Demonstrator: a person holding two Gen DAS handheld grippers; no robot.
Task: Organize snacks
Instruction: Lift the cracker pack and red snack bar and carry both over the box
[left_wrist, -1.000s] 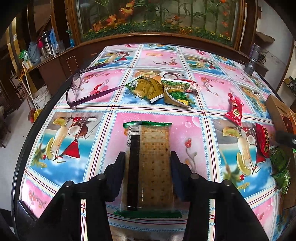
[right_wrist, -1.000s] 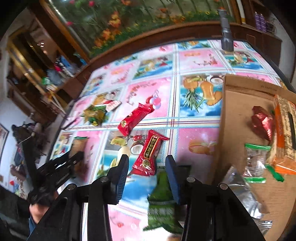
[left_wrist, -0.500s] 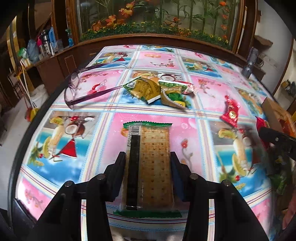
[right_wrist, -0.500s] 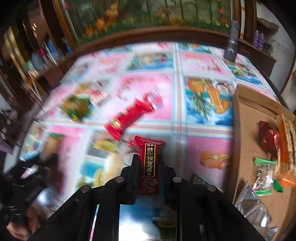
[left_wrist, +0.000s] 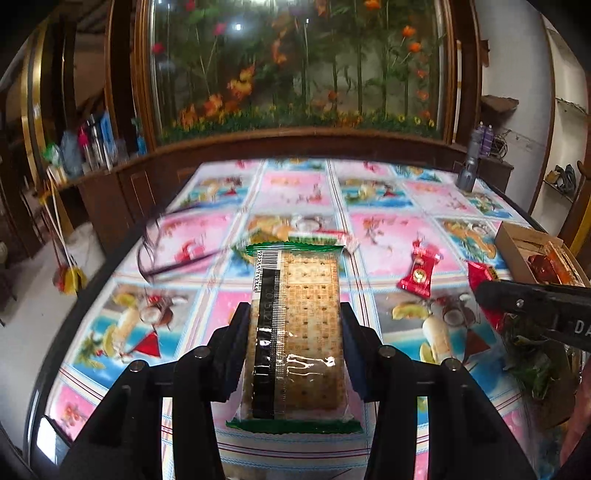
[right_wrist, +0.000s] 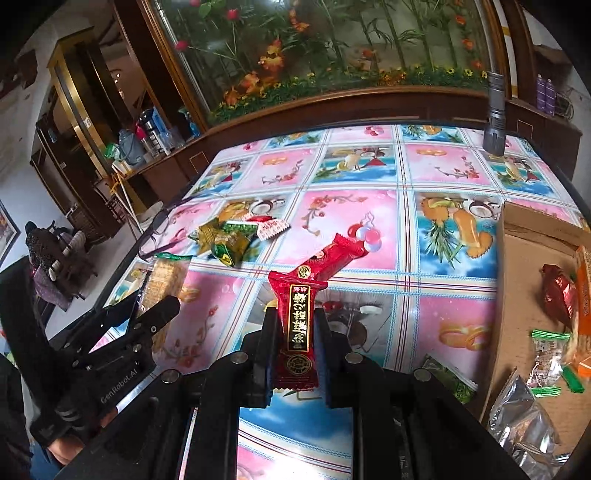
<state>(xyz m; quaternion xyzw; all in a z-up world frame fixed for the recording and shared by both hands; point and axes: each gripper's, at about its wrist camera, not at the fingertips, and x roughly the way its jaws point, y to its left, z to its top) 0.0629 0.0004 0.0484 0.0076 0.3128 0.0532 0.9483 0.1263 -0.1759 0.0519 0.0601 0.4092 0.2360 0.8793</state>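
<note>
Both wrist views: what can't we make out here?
- Cracker pack, left wrist view: near end hidden behind the left gripper.
- Glasses, left wrist view: motion-blurred.
- Cardboard box, right wrist view: cut off by the frame edge, contents partly unseen.
- Red snack in the right gripper: small print unreadable.

The left tool (left_wrist: 293, 332) points forward and downward, its two dark fingers (left_wrist: 236, 343) pressed against the long sides of a cracker pack (left_wrist: 295, 332). The right tool (right_wrist: 295, 332) also tilts downward, its jaws nearly together, pinching a slim red snack wrapper (right_wrist: 297, 328). A hand shows beneath each tool's body.
</note>
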